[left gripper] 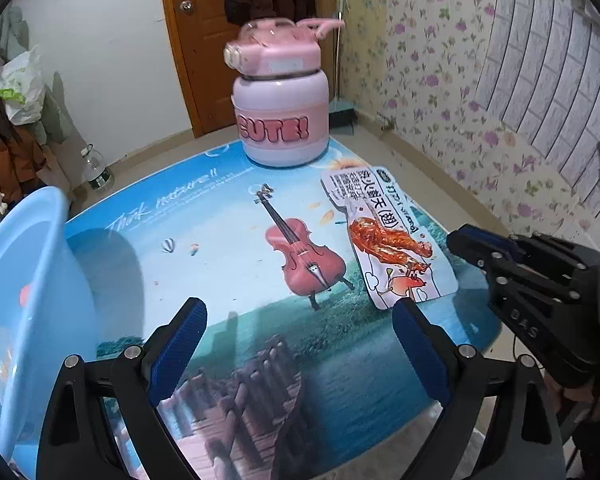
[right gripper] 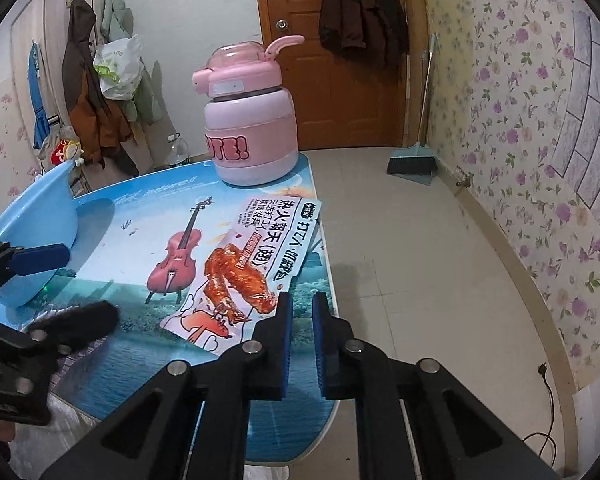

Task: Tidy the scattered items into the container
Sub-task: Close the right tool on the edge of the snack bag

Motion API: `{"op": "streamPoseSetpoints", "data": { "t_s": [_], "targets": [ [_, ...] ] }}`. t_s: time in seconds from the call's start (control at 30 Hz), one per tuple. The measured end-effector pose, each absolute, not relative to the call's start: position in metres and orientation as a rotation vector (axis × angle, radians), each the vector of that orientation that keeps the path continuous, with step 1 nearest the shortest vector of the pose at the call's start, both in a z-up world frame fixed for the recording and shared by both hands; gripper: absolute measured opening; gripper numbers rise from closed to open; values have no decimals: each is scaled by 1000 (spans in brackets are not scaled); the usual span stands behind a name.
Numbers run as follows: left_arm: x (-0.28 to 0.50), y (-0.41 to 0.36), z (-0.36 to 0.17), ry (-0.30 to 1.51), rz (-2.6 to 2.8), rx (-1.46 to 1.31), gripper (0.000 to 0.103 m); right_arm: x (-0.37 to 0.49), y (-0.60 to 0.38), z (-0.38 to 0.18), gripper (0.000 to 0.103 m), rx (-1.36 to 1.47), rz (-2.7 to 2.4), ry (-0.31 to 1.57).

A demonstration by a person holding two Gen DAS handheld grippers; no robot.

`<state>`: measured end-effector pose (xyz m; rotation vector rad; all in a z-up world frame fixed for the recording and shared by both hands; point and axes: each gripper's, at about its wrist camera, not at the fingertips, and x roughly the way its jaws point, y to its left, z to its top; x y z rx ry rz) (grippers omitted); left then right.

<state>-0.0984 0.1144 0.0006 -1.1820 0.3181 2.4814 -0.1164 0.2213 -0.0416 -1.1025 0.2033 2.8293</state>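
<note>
A snack packet (left gripper: 396,240) (right gripper: 240,264) printed with a red chicken wing lies flat near the right edge of the picture-covered table (left gripper: 220,240) (right gripper: 140,208). My right gripper (right gripper: 302,300) (left gripper: 460,240) is shut at the packet's right edge, and I see only table and floor in the slit between its pads. My left gripper (left gripper: 300,312) (right gripper: 60,292) hovers wide open over the violin print, holding nothing. The light blue basin (left gripper: 28,280) (right gripper: 48,208) stands at the table's left. A pink jug (left gripper: 280,100) (right gripper: 248,128) lettered "CUTE!" stands at the back.
The table's right edge drops to a tiled floor. A broom and dustpan (right gripper: 412,160) lean by the flowered wall. A plastic bottle (left gripper: 96,172) stands on the floor beyond the basin, with hanging clothes and a wooden door (right gripper: 340,80) behind.
</note>
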Motion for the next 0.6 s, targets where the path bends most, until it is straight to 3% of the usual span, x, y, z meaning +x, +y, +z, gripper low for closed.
{"op": "streamPoseSetpoints", "data": {
  "t_s": [0.6],
  "targets": [
    [-119, 135, -25, 434, 2412, -1313, 94, -134, 229, -48, 27, -1206, 2885, 382]
  ]
}}
